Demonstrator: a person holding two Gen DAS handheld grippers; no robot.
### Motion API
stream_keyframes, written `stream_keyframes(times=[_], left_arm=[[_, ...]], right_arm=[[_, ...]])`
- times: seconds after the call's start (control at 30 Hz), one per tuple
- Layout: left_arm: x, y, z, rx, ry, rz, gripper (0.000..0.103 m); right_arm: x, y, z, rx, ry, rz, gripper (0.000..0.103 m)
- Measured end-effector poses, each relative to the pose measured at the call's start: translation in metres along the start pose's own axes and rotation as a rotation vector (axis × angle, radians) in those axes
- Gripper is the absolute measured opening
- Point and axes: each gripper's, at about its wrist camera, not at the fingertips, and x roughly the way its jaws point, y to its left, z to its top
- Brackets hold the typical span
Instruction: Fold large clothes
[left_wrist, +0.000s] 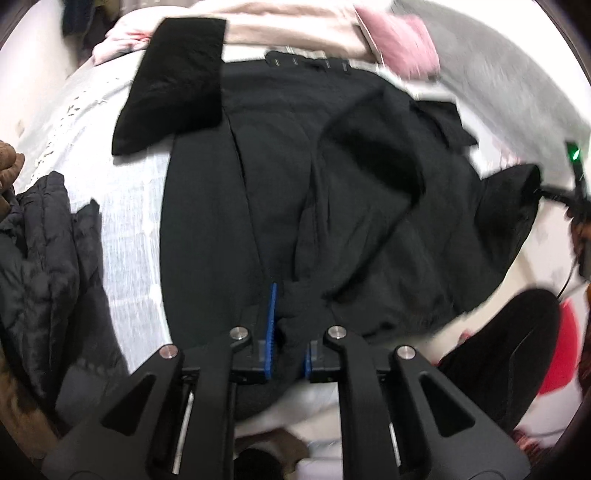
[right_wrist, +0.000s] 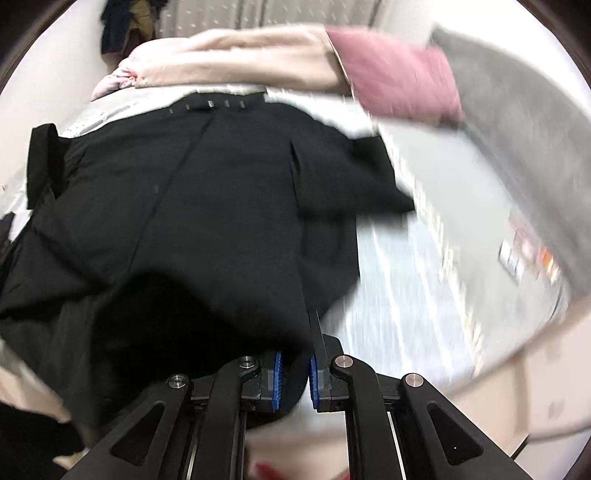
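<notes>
Both grippers pinch the black coat's (left_wrist: 280, 177) near hem, collar farthest.

A large black coat (left_wrist: 280, 177) lies spread on the bed, collar at the far end. One sleeve sticks out flat to its left side. Its near hem is bunched and lifted.

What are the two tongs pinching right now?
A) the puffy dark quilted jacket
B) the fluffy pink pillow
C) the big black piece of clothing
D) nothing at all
C: black fabric of the big black garment is bunched between the blue pads of the left tongs, and the right tongs are likewise shut on its near edge.
</notes>
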Motion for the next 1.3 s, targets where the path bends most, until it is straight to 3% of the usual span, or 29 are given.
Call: stream_keyframes(times=[0.07, 0.13, 0.2, 0.23, 0.3, 0.37, 0.43, 0.5, 0.63, 0.73, 0.9, 1.0, 1.1, 1.13, 1.17, 1.2, 1.23, 1.27, 1.3], left_arm=[[0.013, -0.006, -0.017, 0.048, 0.076, 0.034, 0.012], [0.02, -0.008, -0.029, 0.078, 0.133, 0.053, 0.012], [0.014, -0.007, -0.039, 0.103, 0.148, 0.045, 0.013], [0.006, -0.006, -0.042, 0.106, 0.132, 0.034, 0.018], [-0.014, -0.003, -0.044, 0.093, 0.098, -0.008, 0.032], [-0.035, 0.004, -0.039, 0.048, 0.035, -0.039, 0.058], [-0.046, 0.007, -0.033, 0.025, -0.013, -0.04, 0.064], [-0.045, 0.005, -0.025, 0.017, -0.026, -0.021, 0.065], [-0.019, -0.001, -0.008, 0.026, -0.006, 0.068, 0.07], [0.009, 0.005, 0.011, 0.01, 0.039, 0.18, 0.071], [0.046, 0.041, 0.039, -0.082, 0.09, 0.294, 0.07], [0.05, 0.067, 0.039, -0.176, 0.089, 0.281, 0.07], [0.065, 0.087, 0.036, -0.232, 0.128, 0.256, 0.07], [0.069, 0.09, 0.033, -0.254, 0.141, 0.218, 0.063], [0.071, 0.09, 0.032, -0.266, 0.147, 0.19, 0.048], [0.072, 0.09, 0.032, -0.281, 0.152, 0.148, 0.041], [0.073, 0.089, 0.031, -0.295, 0.156, 0.11, 0.033], [0.072, 0.088, 0.031, -0.296, 0.157, 0.105, 0.025], [0.072, 0.086, 0.032, -0.289, 0.156, 0.1, 0.017]], right_arm=[[0.002, -0.021, -0.022, 0.044, 0.065, 0.044, 0.01], [0.002, -0.041, -0.042, 0.082, 0.136, 0.101, 0.017], [-0.006, -0.052, -0.057, 0.116, 0.18, 0.146, 0.025], [-0.01, -0.056, -0.061, 0.125, 0.184, 0.149, 0.028], [-0.025, -0.064, -0.068, 0.127, 0.175, 0.147, 0.036], [-0.041, -0.068, -0.073, 0.127, 0.135, 0.154, 0.049], [-0.053, -0.069, -0.07, 0.126, 0.095, 0.162, 0.06], [-0.059, -0.066, -0.064, 0.127, 0.058, 0.185, 0.063], [-0.065, -0.046, -0.05, 0.111, 0.008, 0.221, 0.066], [-0.045, -0.033, -0.036, 0.087, 0.026, 0.234, 0.069], [0.025, -0.043, -0.006, 0.138, 0.079, 0.175, 0.069], [0.067, -0.068, -0.008, 0.226, 0.134, 0.17, 0.069], [0.108, -0.096, -0.018, 0.343, 0.198, 0.248, 0.069], [0.118, -0.102, -0.022, 0.384, 0.21, 0.287, 0.069], [0.126, -0.108, -0.027, 0.446, 0.203, 0.36, 0.067], [0.129, -0.114, -0.031, 0.496, 0.177, 0.431, 0.056], [0.132, -0.117, -0.033, 0.54, 0.159, 0.514, 0.036], [0.137, -0.117, -0.036, 0.583, 0.166, 0.629, 0.025], [0.139, -0.116, -0.036, 0.598, 0.172, 0.678, 0.013]])
